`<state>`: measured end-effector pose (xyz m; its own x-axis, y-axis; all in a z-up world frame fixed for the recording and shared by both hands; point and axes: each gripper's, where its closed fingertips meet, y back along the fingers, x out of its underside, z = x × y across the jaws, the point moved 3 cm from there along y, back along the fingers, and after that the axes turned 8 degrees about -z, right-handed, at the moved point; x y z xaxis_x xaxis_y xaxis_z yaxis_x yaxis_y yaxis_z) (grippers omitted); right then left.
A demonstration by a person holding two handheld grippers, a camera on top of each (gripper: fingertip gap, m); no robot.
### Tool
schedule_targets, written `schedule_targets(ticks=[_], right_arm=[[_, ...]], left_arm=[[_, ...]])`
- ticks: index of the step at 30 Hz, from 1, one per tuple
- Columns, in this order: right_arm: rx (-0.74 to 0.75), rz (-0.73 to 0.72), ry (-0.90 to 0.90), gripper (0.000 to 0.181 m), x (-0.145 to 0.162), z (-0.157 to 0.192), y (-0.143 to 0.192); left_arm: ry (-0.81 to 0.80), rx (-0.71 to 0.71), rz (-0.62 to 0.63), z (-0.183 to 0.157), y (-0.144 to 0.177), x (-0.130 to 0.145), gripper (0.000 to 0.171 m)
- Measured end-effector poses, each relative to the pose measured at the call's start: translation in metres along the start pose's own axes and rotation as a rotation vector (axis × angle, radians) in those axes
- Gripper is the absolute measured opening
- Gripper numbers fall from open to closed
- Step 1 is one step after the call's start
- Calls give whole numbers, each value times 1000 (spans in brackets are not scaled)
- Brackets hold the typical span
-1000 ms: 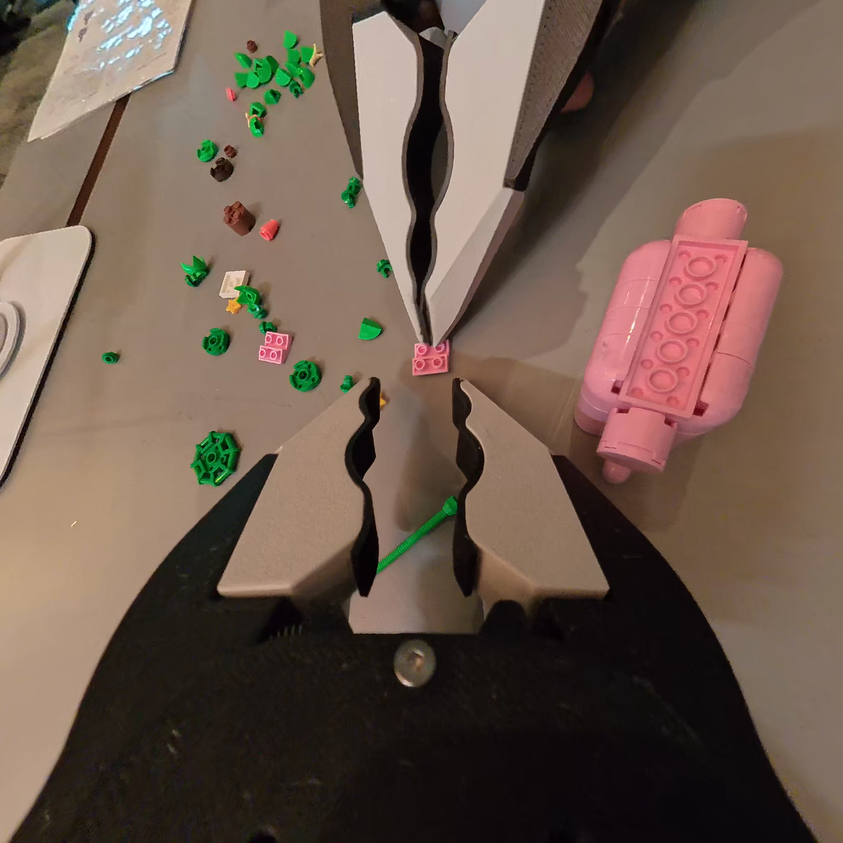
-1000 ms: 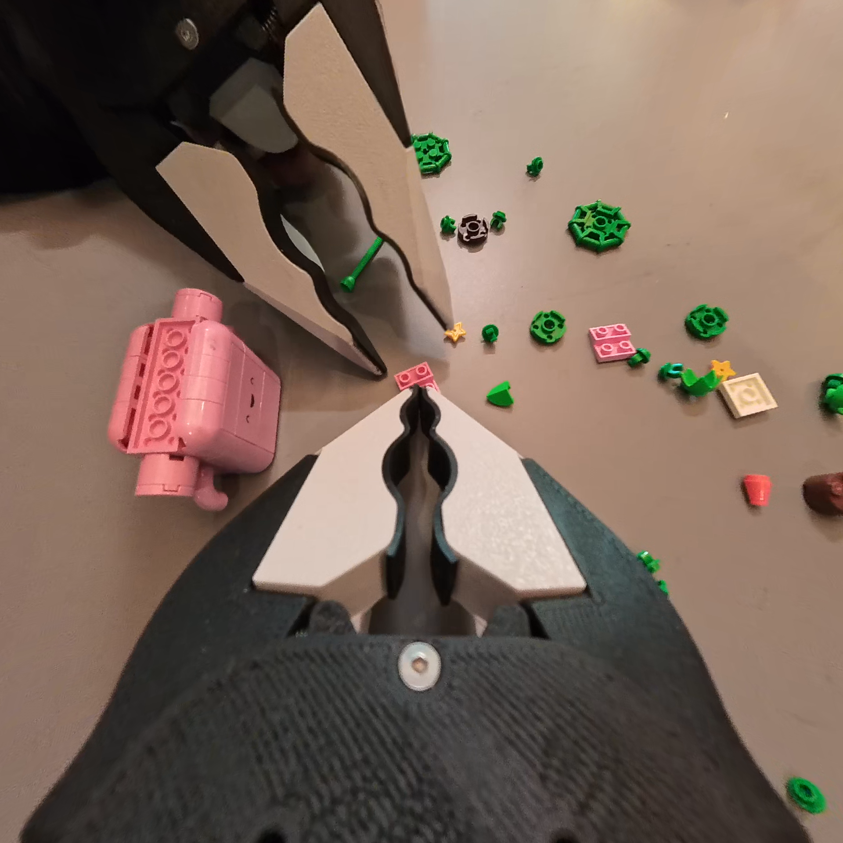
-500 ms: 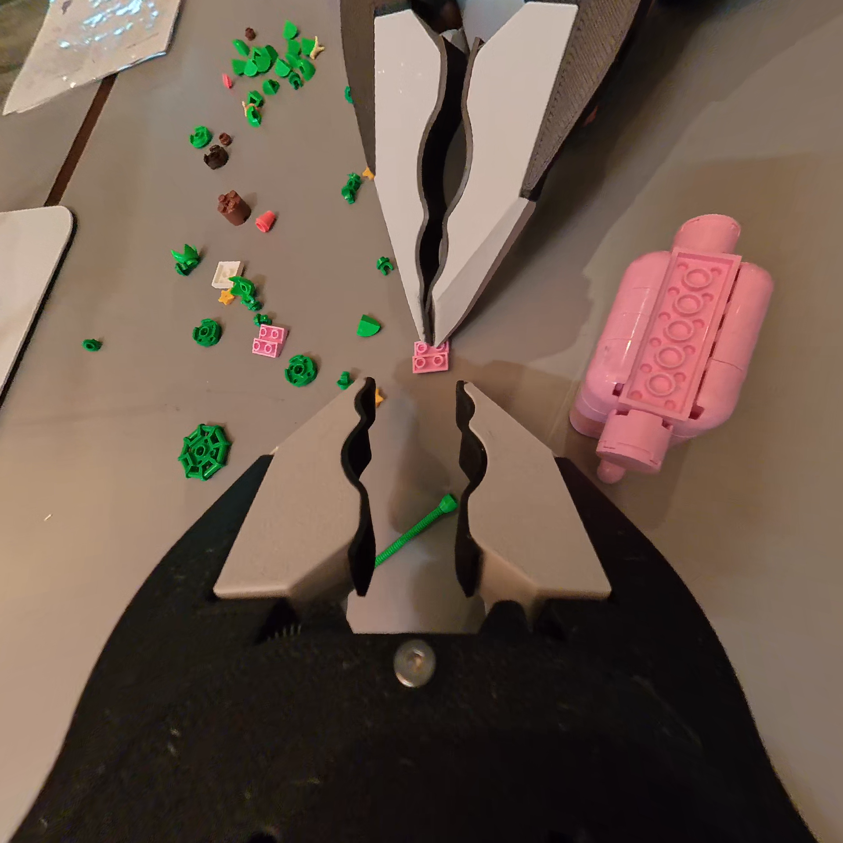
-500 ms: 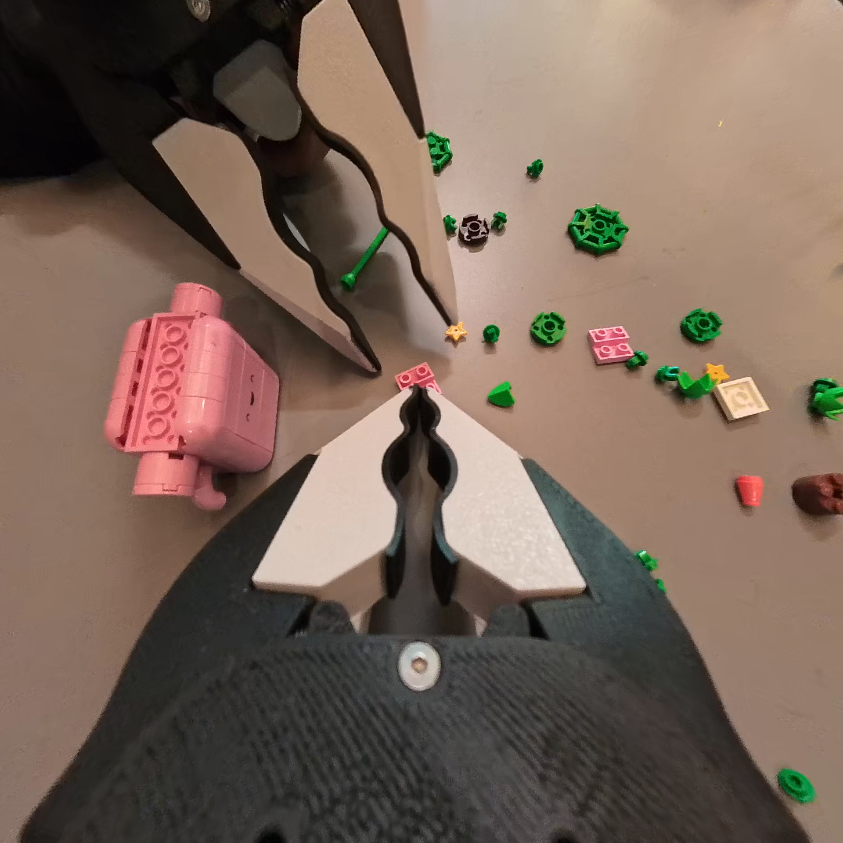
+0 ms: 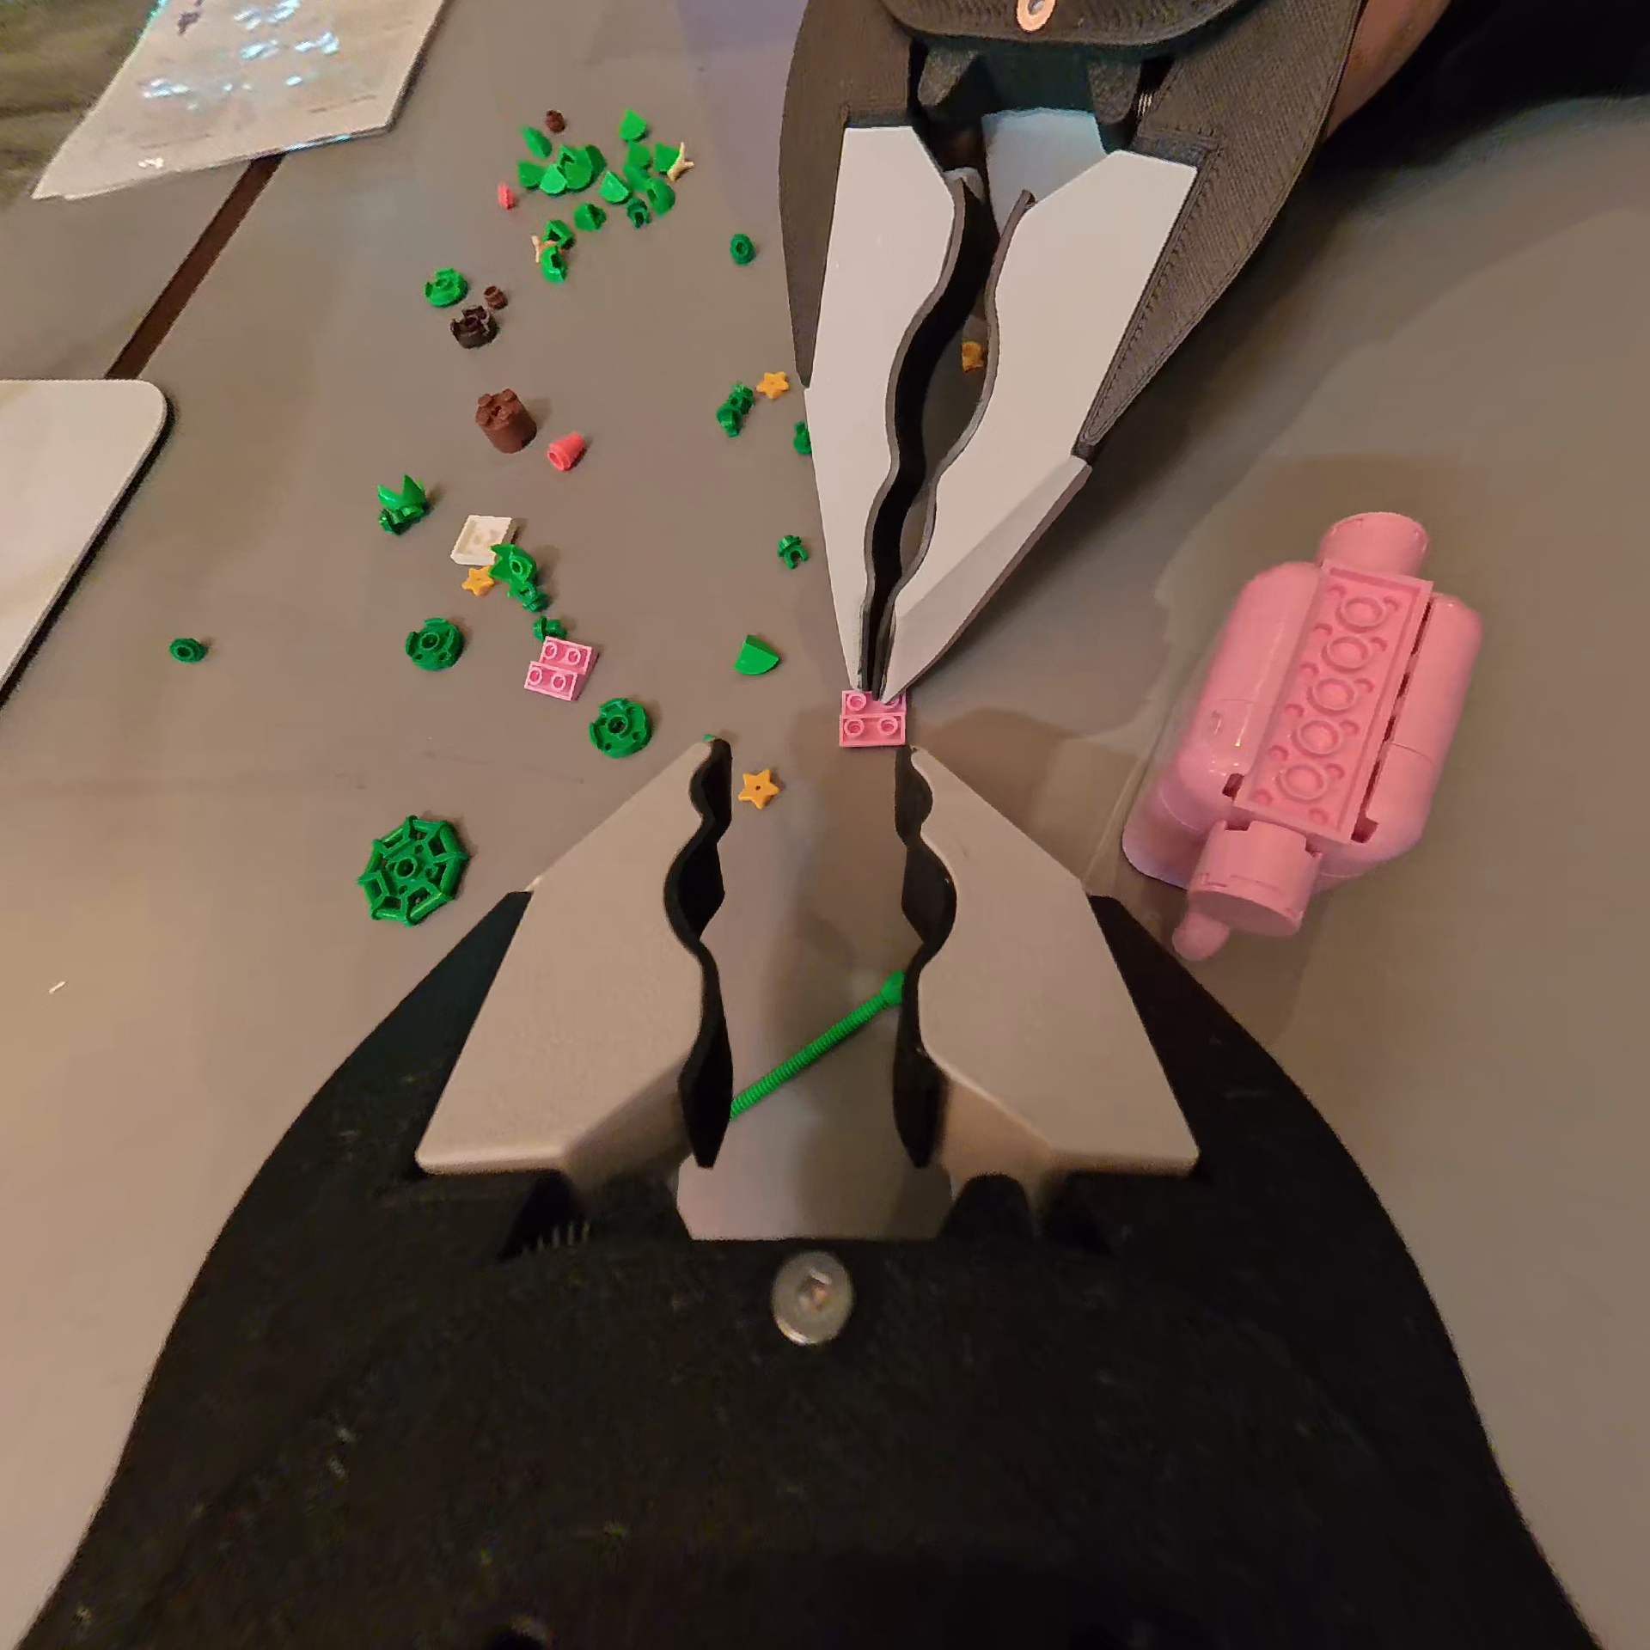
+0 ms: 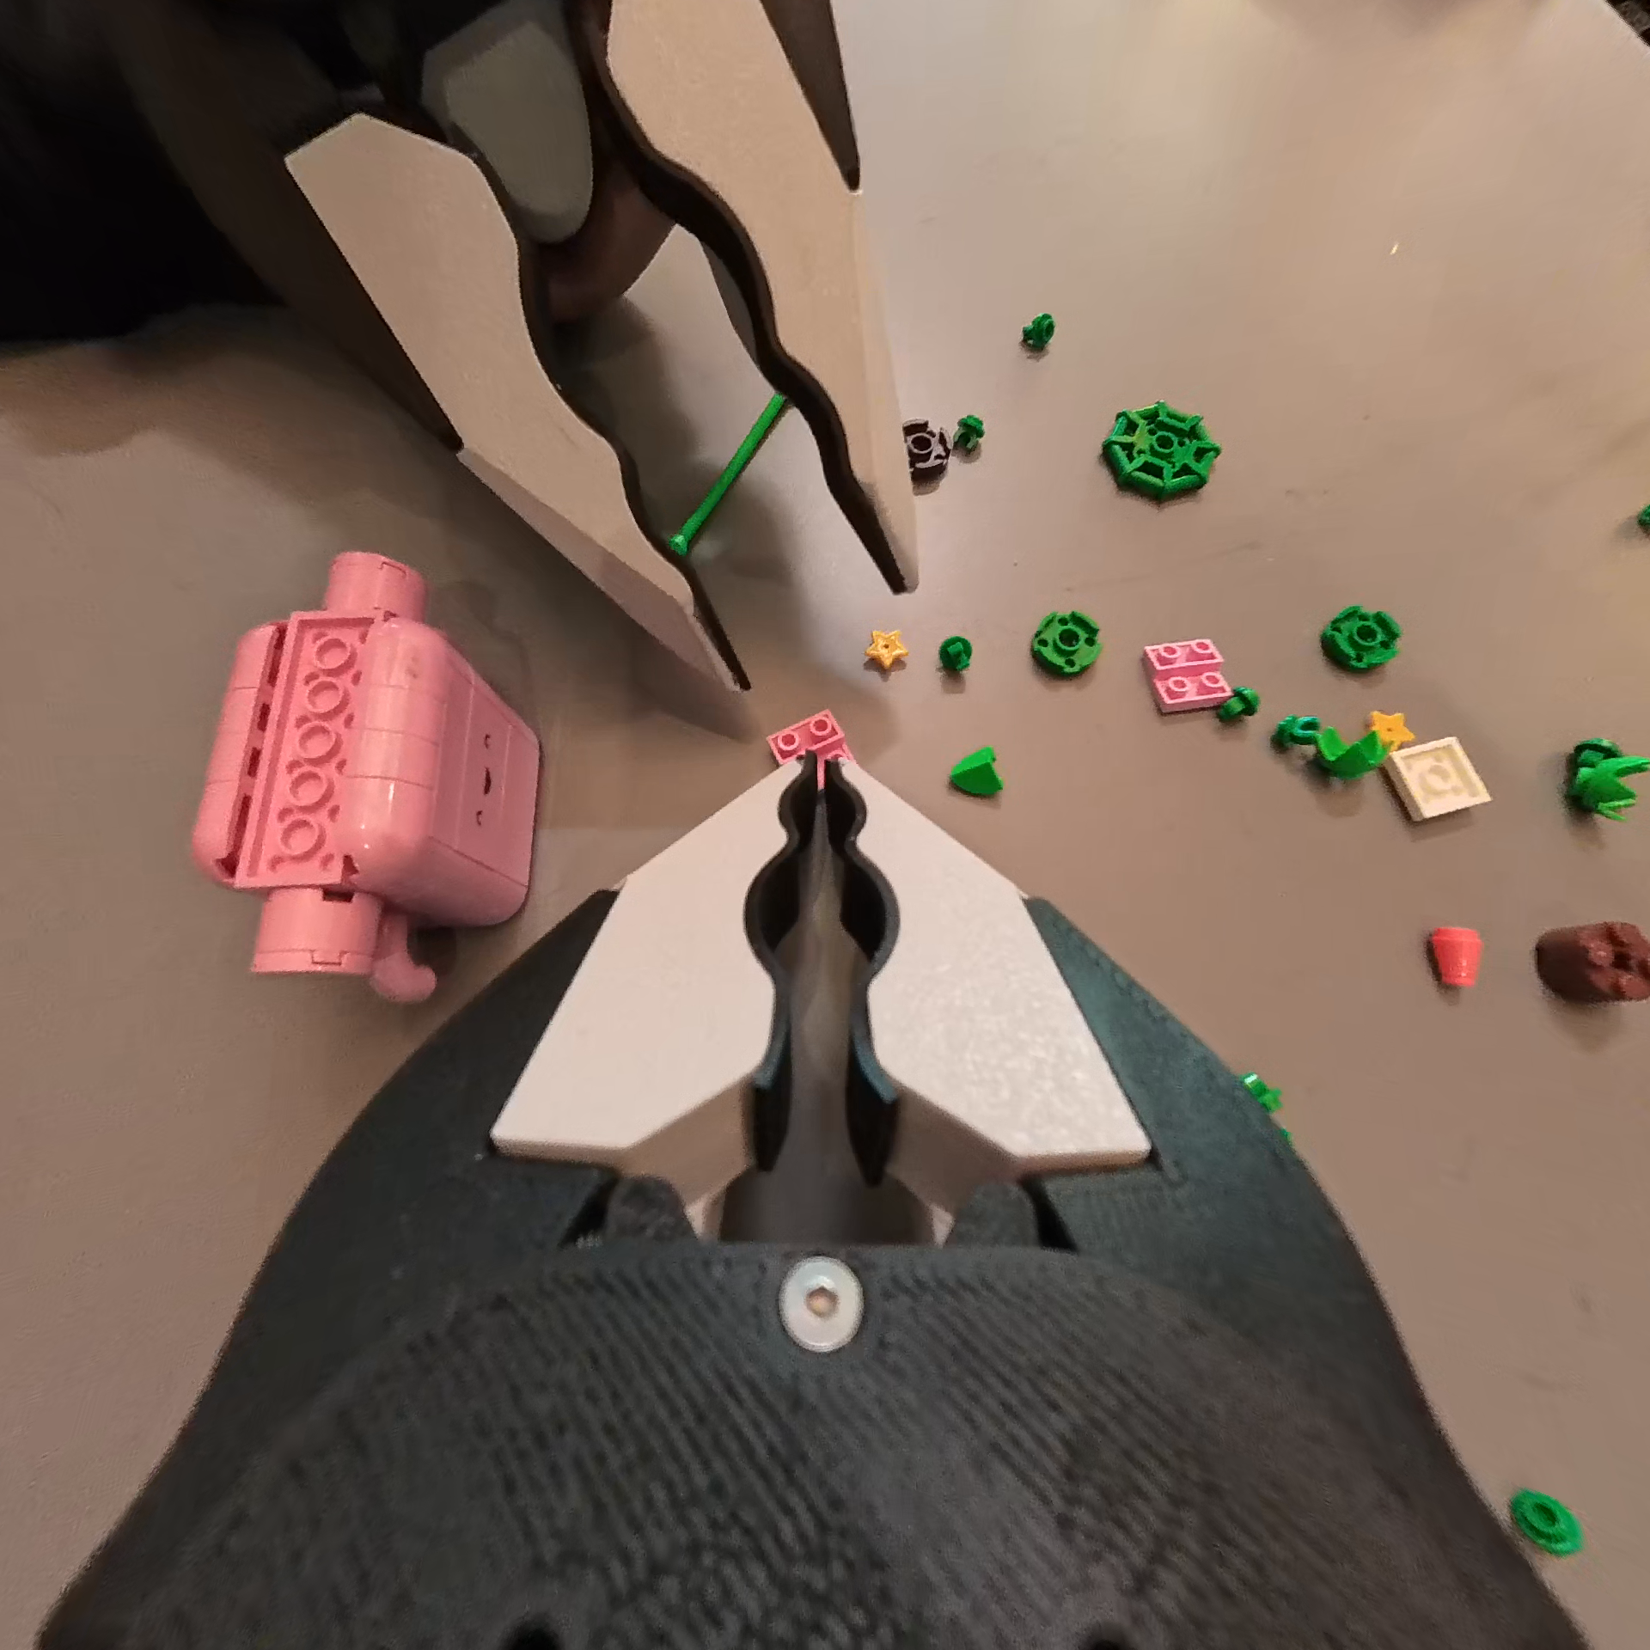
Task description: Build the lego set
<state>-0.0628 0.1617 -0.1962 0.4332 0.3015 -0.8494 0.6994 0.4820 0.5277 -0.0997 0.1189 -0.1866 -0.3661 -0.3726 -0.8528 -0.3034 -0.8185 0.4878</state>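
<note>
The right gripper (image 6: 821,763) points down at a small pink 2x2 plate (image 5: 872,717) lying flat on the grey table (image 5: 1339,357). Its fingers are drawn together, with only a thin slit between the tips, which touch the plate's edge; from these views it cannot be told whether they actually pinch the plate or only press on it. In the left wrist view the same gripper comes in from the far side, tips on the plate's far edge.

The left gripper (image 5: 812,759) faces it from the near side with its fingers apart and nothing between the tips. The plate lies just beyond its right fingertip (image 5: 915,768), not touching. A thin green stem piece (image 5: 817,1045) lies on the table in the gap between the open fingers, and a yellow star (image 5: 759,787) sits just inside the left tip.

To the right in the left wrist view, well apart from both grippers, a pink built lego body (image 5: 1304,759) lies on its side, its studded underside up. To the left, loose parts are scattered: a second pink plate (image 5: 560,670), a green web-shaped wheel (image 5: 413,869), green round plates, leaves, a white tile (image 5: 483,538), a brown round brick (image 5: 506,420) and a small red cone (image 5: 566,449). A sheet of paper (image 5: 241,80) lies at the far left corner.
</note>
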Motion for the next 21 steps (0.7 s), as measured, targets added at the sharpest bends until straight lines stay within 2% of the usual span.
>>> schedule_targets(ticks=[21], right_arm=[[-5, 0, -10, 0, 0, 0, 0]], left_arm=[[-15, 8, 13, -2, -1, 1, 34]])
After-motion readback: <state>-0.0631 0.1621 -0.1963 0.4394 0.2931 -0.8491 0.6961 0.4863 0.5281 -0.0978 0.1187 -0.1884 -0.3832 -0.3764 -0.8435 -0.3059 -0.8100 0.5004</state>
